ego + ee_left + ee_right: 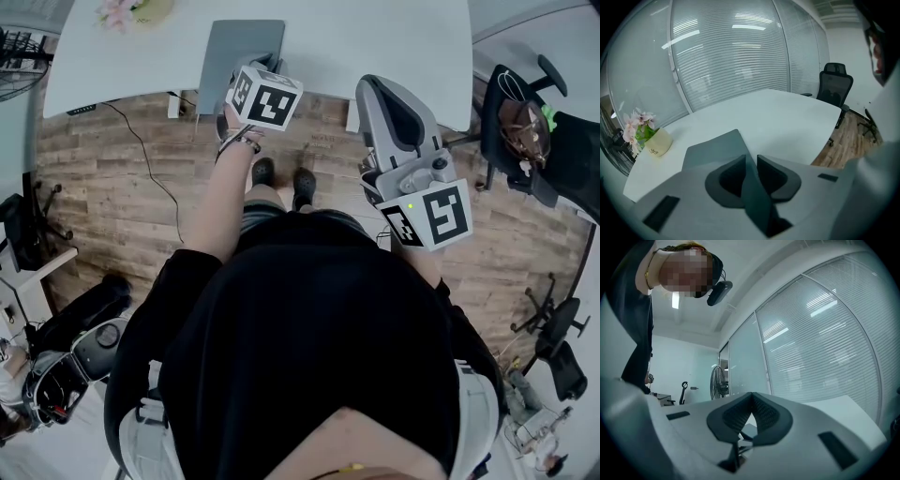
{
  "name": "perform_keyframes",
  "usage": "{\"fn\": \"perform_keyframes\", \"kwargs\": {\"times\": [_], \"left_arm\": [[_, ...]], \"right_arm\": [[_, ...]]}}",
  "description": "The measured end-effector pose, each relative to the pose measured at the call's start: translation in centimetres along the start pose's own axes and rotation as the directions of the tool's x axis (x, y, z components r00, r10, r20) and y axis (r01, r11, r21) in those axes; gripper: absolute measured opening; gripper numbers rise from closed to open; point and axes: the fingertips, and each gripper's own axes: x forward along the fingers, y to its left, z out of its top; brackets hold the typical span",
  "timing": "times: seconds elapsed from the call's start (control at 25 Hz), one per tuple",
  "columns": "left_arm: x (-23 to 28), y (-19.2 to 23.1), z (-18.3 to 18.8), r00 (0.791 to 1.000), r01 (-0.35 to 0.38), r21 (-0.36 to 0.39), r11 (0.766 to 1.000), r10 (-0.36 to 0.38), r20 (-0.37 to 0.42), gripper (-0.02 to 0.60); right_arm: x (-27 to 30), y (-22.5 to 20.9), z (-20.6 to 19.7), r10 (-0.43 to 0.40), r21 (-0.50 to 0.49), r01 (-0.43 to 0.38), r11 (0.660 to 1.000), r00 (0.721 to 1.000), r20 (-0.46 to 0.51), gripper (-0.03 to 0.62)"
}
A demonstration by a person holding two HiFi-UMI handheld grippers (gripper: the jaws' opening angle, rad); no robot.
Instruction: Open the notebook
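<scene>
A grey notebook (242, 52) lies on the white table (375, 37), near its front edge. My left gripper (251, 75) reaches down to the notebook's near edge, mostly hidden under its marker cube. In the left gripper view, the left gripper (751, 163) has the notebook's cover edge (757, 201) standing up between its dark pads, which close on it from both sides. The rest of the notebook (715, 147) lies flat beyond. My right gripper (392, 105) hangs off the table over the floor, pointing about level. Its jaws (751, 404) meet at the tips with nothing between them.
A pot of pink flowers (651, 140) stands at the table's far left corner (131, 11). Black office chairs (525, 122) stand to the right, one (834, 89) beyond the table end. A fan (14, 56) and a cable (141, 150) are on the wooden floor at left.
</scene>
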Motion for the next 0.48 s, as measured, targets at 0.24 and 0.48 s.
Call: {"fn": "perform_keyframes", "kwargs": {"times": [0.24,0.48], "left_arm": [[-0.6,0.0,0.5,0.998,0.055,-0.059,0.997,-0.053,0.028,0.051],[-1.2,-0.2,0.7,0.995,0.09,-0.069,0.994,-0.087,0.044,0.025]], "right_arm": [[-0.1,-0.2,0.2,0.001,-0.001,-0.001,1.0,1.0,0.006,0.005],[0.2,-0.1,0.5,0.006,-0.008,-0.006,1.0,1.0,0.017,0.003]]}}
